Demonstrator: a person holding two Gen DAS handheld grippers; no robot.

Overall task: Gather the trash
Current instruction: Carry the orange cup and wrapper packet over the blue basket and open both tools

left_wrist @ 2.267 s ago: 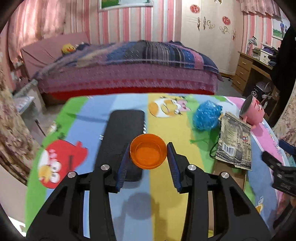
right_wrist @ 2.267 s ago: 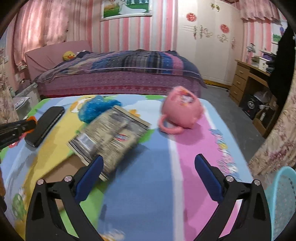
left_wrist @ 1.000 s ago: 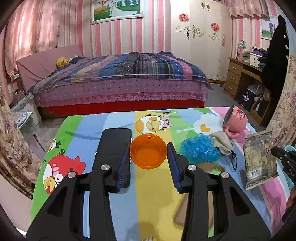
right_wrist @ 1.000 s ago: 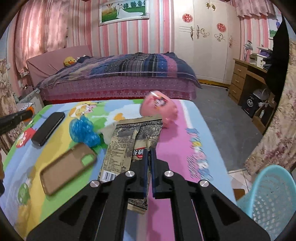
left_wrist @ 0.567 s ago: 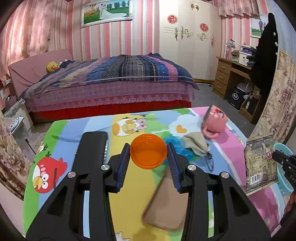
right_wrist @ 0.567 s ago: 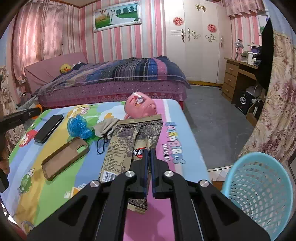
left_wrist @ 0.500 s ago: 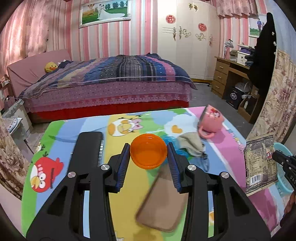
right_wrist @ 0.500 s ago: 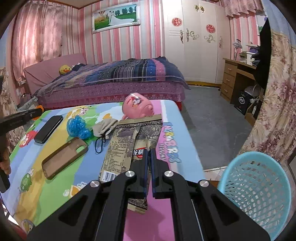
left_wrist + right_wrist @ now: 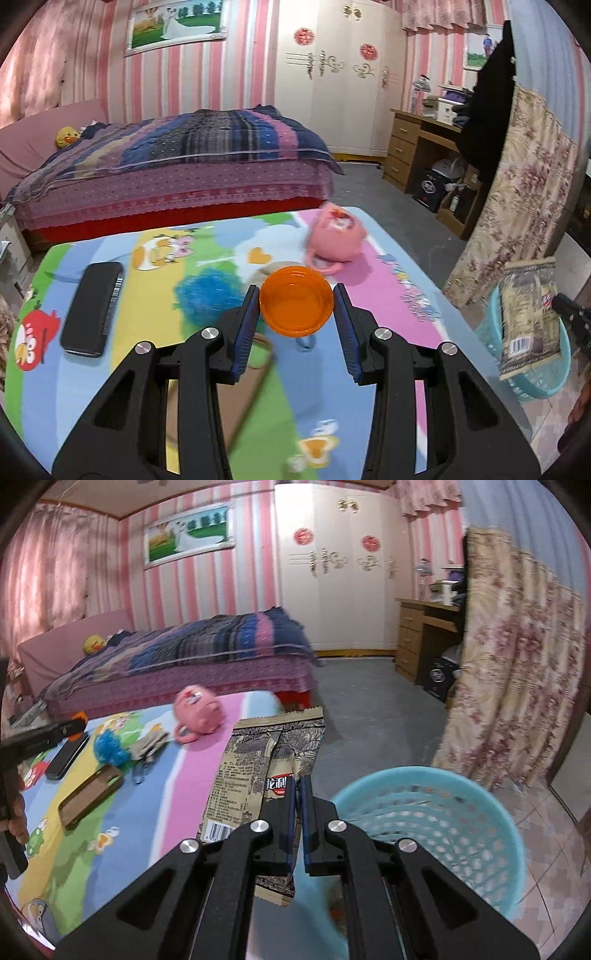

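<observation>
Here the right tool [image 9: 298, 786] pinches a crinkly wrapper [image 9: 266, 760]; left tool [image 9: 297, 314] grips a round orange cap [image 9: 297, 308]

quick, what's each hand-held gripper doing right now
Left hand-held gripper: shut on the orange cap.
Right hand-held gripper: shut on the snack wrapper.

Pink-striped walls [image 9: 258, 55] surround a bed [image 9: 177, 166] with a plaid quilt, a white wardrobe [image 9: 332, 74], a wooden desk [image 9: 417, 147], floral curtain [image 9: 517, 683] and grey floor [image 9: 369, 701].
</observation>
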